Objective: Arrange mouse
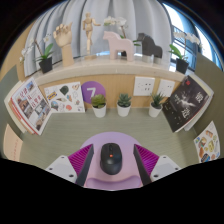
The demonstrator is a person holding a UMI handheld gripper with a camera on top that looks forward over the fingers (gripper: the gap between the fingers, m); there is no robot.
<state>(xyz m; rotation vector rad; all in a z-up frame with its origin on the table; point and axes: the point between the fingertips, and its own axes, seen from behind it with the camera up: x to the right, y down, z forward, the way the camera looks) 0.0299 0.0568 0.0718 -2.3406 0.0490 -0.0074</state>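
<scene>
A black computer mouse [111,158] with a small red mark on top lies between my fingers, on a pale lilac surface [111,178] that rests on the grey-green desk [60,145]. My gripper [112,153] is open. Its magenta pads [84,161] stand on either side of the mouse, with a gap at each side. The mouse's rear end is hidden below.
Beyond the fingers, three small potted plants [124,101] stand along the back wall beside a purple disc marked 7 [94,93]. Magazines lean at the left [30,106] and right [187,101]. A shelf [110,66] above holds horse figures, a wooden hand and plants.
</scene>
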